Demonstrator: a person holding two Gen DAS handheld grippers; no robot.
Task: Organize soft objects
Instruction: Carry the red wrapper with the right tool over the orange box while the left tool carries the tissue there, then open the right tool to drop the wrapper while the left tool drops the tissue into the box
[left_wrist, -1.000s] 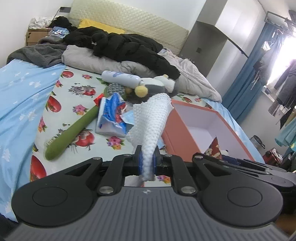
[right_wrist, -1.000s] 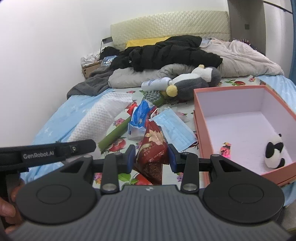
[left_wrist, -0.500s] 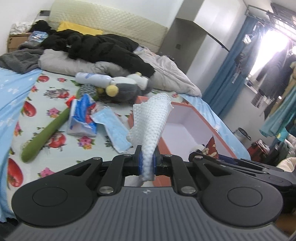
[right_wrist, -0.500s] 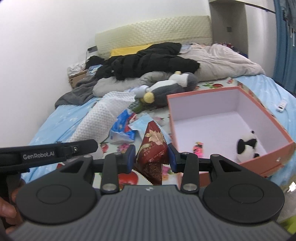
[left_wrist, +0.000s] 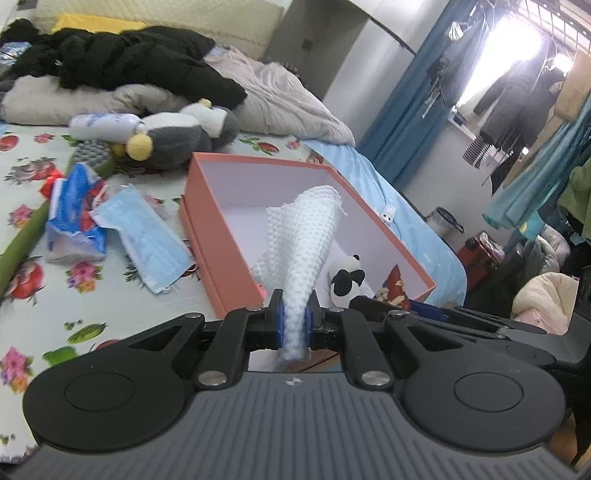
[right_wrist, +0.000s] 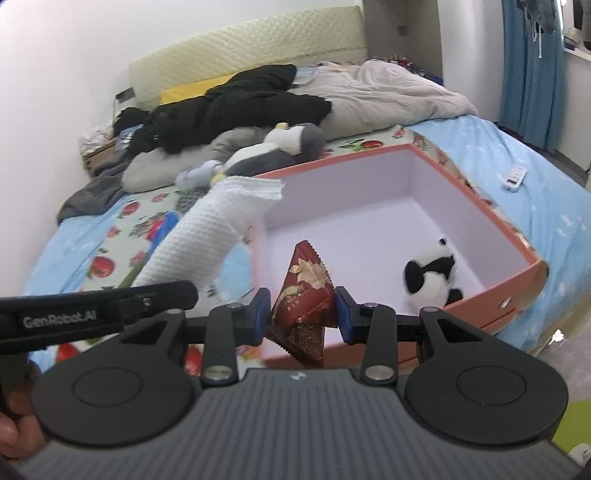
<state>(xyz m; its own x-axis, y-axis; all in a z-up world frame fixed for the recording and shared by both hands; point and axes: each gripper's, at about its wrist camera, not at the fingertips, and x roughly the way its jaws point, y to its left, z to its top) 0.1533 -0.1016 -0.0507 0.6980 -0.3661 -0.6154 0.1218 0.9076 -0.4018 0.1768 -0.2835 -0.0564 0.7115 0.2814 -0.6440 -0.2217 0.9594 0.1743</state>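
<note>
— What have you got in each hand?

— My left hand-held gripper (left_wrist: 294, 320) is clamped on a white waffle-textured cloth (left_wrist: 308, 236). The cloth stands up from between the pads and fans out at its top, in front of the open orange box (left_wrist: 207, 236). My right hand-held gripper (right_wrist: 300, 318) is pinched on a dark red snack packet (right_wrist: 304, 291), its point upward and its lower edge hanging below the pads.

— Where is the box?

— On the bed (left_wrist: 55, 295), on the fruit-and-flower sheet, with its pale inside showing. From the right wrist view the packet is in front of the box's near wall (right_wrist: 491, 295), and I cannot tell whether it is already above the inside. The cloth there leans toward the box's left corner (right_wrist: 207, 236).

— Anything inside it?

— A small panda plush (right_wrist: 430, 275) lies on the box floor near the right wall. From the left wrist view I see it just right of the cloth (left_wrist: 345, 278).

— And what lies outside?

— Left of the box on the sheet: a blue face mask (left_wrist: 144, 236), just beside the box wall, then a blue and white tissue pack (left_wrist: 75, 221), and a green tube-shaped thing (left_wrist: 22, 240) at the edge of view. Behind the box lie a grey and white plush toy (left_wrist: 177, 134) and a white bottle (left_wrist: 105, 123), with a black jacket (left_wrist: 122, 62) heaped on the bedding farther back.
</note>
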